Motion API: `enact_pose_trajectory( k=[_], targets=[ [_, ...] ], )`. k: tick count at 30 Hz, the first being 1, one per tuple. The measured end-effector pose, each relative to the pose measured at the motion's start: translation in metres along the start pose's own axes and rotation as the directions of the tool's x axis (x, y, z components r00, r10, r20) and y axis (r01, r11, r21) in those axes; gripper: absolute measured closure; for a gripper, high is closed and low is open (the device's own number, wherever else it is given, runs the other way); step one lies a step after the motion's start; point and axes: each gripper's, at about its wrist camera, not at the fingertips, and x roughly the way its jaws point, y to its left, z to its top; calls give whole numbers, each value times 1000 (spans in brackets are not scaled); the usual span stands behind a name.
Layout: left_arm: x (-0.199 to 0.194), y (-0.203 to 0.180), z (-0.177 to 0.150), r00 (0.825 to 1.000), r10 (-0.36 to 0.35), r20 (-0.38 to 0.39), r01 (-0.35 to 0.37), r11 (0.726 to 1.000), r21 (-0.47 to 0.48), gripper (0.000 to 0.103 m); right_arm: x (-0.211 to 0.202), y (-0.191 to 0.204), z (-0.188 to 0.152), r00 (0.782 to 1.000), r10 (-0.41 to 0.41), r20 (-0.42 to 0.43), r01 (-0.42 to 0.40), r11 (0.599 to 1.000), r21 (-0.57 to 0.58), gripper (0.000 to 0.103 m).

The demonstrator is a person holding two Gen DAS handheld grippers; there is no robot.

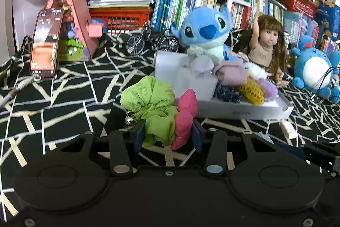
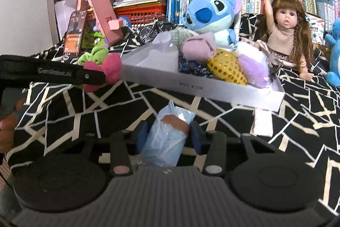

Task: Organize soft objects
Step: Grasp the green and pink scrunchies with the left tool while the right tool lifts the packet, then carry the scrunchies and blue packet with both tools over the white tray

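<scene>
My left gripper (image 1: 167,134) is shut on a green scrunchie (image 1: 149,103) with a small bell and a pink scrunchie (image 1: 186,118), held above the cloth just left of the white tray (image 1: 244,111). The tray holds several soft pieces: lilac, mauve, yellow, purple, navy. In the right wrist view the left gripper (image 2: 93,78) shows at the left with the pink scrunchie (image 2: 108,70) near the tray's (image 2: 191,86) left corner. My right gripper (image 2: 169,134) is shut on a light blue plastic packet (image 2: 167,137) in front of the tray.
A blue plush (image 1: 204,33), a doll (image 1: 265,46) and a second blue plush (image 1: 314,69) stand behind the tray. A phone (image 1: 45,42), a pink toy house (image 1: 72,20), a model bicycle (image 1: 152,40) and bookshelves lie beyond. A small pale packet (image 2: 262,122) lies on the black patterned cloth.
</scene>
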Motion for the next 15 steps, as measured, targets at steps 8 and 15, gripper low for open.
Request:
enact_pose_trajectory(
  k=[8, 15],
  targets=[
    [0, -1, 25, 999, -34, 30, 34, 999, 7, 60, -3, -23, 27, 998, -40, 52, 38, 998, 42, 55],
    [14, -4, 62, 996, -64, 61, 63, 998, 18, 60, -1, -50, 64, 992, -79, 101, 72, 994, 77, 55]
  ],
)
